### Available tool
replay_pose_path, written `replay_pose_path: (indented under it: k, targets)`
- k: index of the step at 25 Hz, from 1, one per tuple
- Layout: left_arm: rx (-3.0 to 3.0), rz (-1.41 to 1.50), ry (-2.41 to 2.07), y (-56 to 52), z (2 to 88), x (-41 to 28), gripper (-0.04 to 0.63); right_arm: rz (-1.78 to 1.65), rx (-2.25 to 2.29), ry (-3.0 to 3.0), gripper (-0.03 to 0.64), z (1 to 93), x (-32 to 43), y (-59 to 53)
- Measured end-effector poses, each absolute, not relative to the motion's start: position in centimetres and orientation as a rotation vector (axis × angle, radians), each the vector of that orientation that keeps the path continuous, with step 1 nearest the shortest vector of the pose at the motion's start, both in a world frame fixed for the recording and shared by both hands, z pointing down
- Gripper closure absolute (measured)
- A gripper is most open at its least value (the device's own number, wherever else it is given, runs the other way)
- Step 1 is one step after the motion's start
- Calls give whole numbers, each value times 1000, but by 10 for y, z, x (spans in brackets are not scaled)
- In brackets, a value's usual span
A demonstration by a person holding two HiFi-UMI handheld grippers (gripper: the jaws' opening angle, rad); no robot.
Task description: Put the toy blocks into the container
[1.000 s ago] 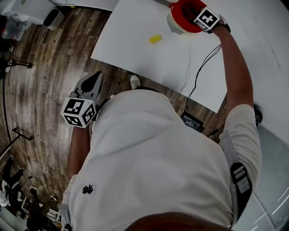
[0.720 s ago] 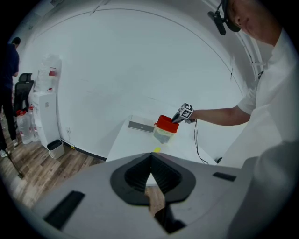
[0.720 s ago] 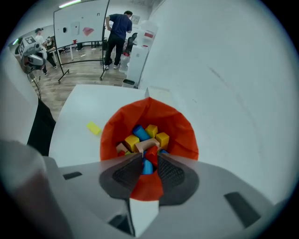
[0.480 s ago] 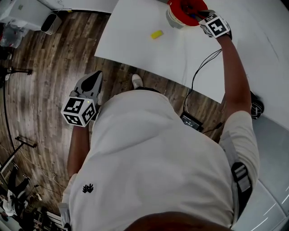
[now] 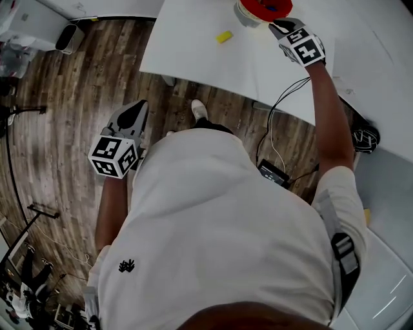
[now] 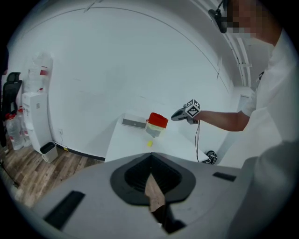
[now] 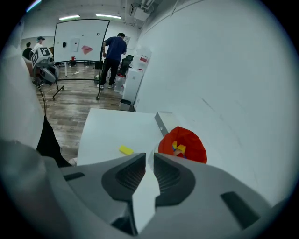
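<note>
My right claw point(image 5: 279, 26) hangs just beside the red container point(image 5: 248, 8). Its two sides have just been closing. Only a thin gap is left between them, and nothing is in it. My left claw point(image 5: 132, 116) is pinched shut and empty, out over the wooden floor point(image 5: 64, 97).

Some toy blocks point(image 7: 178, 148) are already in the container. One yellow block point(image 5: 224, 37) lies flat on the white bench point(image 5: 193, 51), well apart from the container.

I think that block comes next. If I go down with my right claw this narrow, it will not fit around the block. It would just push it, maybe off the bench. My arm could also bump the container, which is so close.
</note>
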State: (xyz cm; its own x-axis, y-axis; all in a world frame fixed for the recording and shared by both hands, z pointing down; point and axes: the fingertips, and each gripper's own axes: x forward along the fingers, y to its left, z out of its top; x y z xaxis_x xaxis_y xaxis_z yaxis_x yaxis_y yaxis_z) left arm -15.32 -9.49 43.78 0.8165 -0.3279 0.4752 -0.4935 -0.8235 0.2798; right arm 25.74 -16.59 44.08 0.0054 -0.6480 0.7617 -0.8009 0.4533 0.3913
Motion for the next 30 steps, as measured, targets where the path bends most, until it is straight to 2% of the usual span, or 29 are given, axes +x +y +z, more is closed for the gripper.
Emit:
replay_pose_path:
  k: [16,26,30]
  targets:
    - [2617,572,-494,-53,448,-194,589,358,1289,-1854,558,485,124,-76]
    - [2601,575,-596,-66,447,-199,589,445,1381,-1896,513,536,122,-102]
    - [2582,564,-650,-79,441,-194,589,500,1403,-1881,457,566,133,-118]
